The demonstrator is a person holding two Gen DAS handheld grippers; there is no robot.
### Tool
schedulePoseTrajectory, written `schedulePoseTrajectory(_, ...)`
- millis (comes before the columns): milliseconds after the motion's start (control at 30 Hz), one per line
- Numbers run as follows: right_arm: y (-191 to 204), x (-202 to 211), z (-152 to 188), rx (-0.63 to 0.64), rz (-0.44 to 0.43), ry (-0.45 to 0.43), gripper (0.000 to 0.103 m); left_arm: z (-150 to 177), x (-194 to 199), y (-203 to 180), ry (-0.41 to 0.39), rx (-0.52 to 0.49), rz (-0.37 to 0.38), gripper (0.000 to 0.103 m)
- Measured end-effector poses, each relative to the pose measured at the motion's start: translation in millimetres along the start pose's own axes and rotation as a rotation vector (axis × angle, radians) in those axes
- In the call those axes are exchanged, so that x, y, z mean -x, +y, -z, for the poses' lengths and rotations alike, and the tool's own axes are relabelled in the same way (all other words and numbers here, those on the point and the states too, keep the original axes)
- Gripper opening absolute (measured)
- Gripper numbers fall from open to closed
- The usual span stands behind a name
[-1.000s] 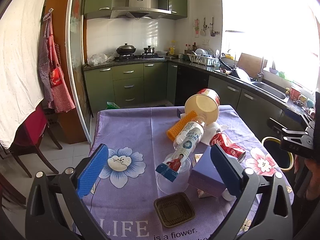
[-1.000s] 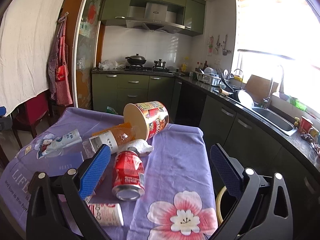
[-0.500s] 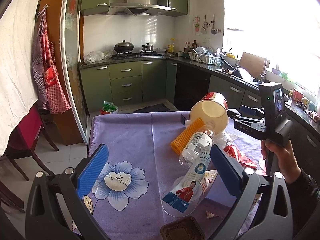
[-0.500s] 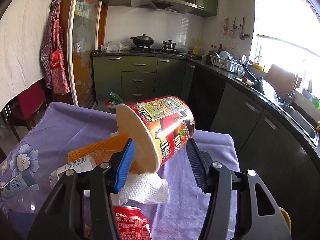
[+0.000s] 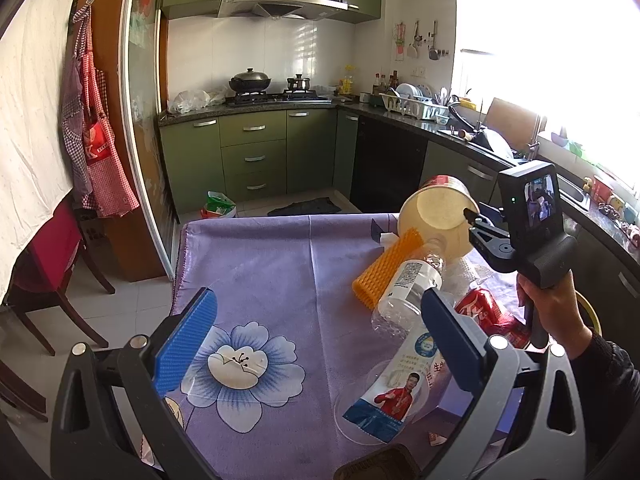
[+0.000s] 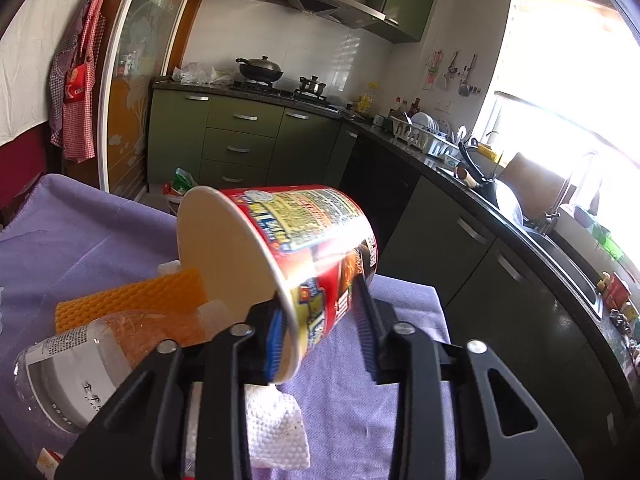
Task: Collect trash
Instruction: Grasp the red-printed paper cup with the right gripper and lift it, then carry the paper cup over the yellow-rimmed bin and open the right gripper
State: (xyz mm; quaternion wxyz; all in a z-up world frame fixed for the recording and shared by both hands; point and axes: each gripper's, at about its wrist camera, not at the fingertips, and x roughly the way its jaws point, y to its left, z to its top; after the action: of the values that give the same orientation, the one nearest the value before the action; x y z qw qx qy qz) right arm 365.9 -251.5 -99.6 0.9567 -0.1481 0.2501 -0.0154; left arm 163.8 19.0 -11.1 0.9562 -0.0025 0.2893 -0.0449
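The right gripper (image 6: 320, 320) has just been closing its jaws, and they now stand narrow on the instant noodle cup (image 6: 288, 248), one blue pad inside the rim and the other against the printed outer wall, so the cup's wall is pinched between them. The cup lies tipped on its side at the far right of the tabletop (image 5: 260, 248), its mouth against the neck of a clear plastic bottle (image 5: 404, 292) and an orange honeycomb mat (image 5: 386, 266). Below it sit a white paper towel (image 6: 272, 436) and a crushed red cola can (image 5: 486, 312).

The left gripper (image 5: 316, 340) hangs over the flowered cloth with its jaws wide apart and nothing between them.

By my reading the collecting has barely begun: the cup is only now gripped, and bottle, can, towel, mat and a label-wrapped clear cup (image 5: 380, 400) all remain.

The person's right hand (image 5: 548, 308) holds its gripper tilted downward toward the cup, reaching in from the right edge.
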Motion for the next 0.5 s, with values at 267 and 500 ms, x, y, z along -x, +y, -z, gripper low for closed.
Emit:
schedulePoseTrajectory(267, -9.4, -7.8, 0.4, -0.002, 0.063, -0.031, 0.005, 1.3, 2.5, 2.1, -0.005, -0.003, -0.005, 0.097)
schedulePoseTrajectory(500, -20.9, -7.4, -5.0, 0.003, 0.138, -0.069, 0.004, 2.4, 4.8, -0.9, -0.006, -0.010, -0.008, 0.097)
